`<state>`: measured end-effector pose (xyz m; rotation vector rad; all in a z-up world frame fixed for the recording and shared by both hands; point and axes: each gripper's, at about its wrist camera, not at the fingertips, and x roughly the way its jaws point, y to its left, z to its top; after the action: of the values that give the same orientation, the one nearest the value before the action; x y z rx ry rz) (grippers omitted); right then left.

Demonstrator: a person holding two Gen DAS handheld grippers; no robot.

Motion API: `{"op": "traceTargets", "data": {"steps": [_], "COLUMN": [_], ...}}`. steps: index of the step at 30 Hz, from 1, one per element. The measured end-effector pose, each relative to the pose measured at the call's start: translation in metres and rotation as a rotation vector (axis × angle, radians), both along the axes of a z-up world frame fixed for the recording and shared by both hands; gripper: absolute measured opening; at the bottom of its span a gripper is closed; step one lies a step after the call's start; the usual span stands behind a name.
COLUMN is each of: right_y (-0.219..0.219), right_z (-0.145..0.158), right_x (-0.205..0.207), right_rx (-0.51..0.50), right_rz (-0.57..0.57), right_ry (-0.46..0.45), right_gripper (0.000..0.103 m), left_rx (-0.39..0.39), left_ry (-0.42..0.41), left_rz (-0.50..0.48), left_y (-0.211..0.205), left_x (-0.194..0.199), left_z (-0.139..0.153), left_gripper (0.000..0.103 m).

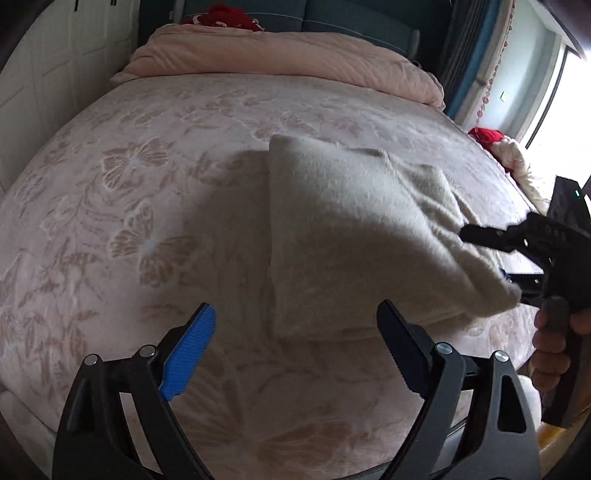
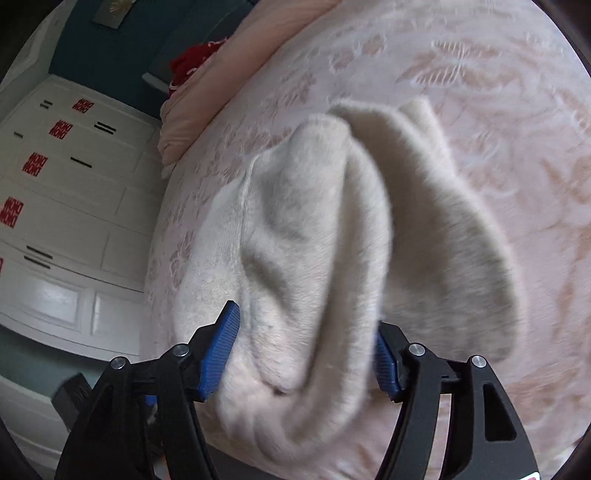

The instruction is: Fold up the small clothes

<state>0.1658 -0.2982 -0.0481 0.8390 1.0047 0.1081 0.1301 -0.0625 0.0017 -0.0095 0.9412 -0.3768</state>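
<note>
A cream fuzzy garment (image 1: 351, 229) lies folded on the pink floral bed cover (image 1: 129, 184), with its right corner lifted. My left gripper (image 1: 297, 314) hovers just in front of the garment's near edge, open, with nothing between its fingers. At the right of the left wrist view, a hand (image 1: 554, 354) holds my right gripper (image 1: 487, 258), one finger above the raised corner and one below it. In the right wrist view the garment (image 2: 314, 240) bulges up between the blue pads (image 2: 221, 354) of the right gripper (image 2: 303, 360). Its jaws stand wide apart and do not clamp the cloth.
A folded pink quilt (image 1: 277, 62) lies across the head of the bed with a red cloth (image 1: 225, 16) behind it. More red and white laundry (image 1: 495, 144) sits at the bed's right edge by the window. A white wardrobe (image 2: 66, 203) stands along the bed's other side.
</note>
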Motion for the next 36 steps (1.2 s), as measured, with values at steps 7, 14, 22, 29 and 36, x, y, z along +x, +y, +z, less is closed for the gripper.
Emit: {"op": "traceTargets", "data": {"steps": [7, 14, 22, 29, 36], "right_y": [0.022, -0.045, -0.053, -0.03, -0.03], "right_z": [0.069, 0.058, 0.024, 0.008, 0.02], "right_x": [0.039, 0.039, -0.017, -0.042, -0.023], "right_rx": [-0.171, -0.295, -0.122, -0.057, -0.156], "right_rz": [0.055, -0.02, -0.06, -0.041, -0.001], "right_ry": [-0.145, -0.046, -0.037, -0.023, -0.041], "right_gripper": [0.017, 0.026, 0.04, 0.058, 0.023], "left_rx": [0.0, -0.008, -0.018, -0.053, -0.004], "left_ry": [-0.015, 0.01, 0.063, 0.08, 0.111], "left_rz": [-0.071, -0.088, -0.033, -0.076, -0.097], "left_y": [-0.022, -0.042, -0.039, -0.035, -0.044], "left_x": [-0.014, -0.003, 0.009, 0.019, 0.02], "left_z": [0.005, -0.007, -0.027, -0.025, -0.034], "left_gripper": [0.087, 0.087, 0.086, 0.058, 0.055]}}
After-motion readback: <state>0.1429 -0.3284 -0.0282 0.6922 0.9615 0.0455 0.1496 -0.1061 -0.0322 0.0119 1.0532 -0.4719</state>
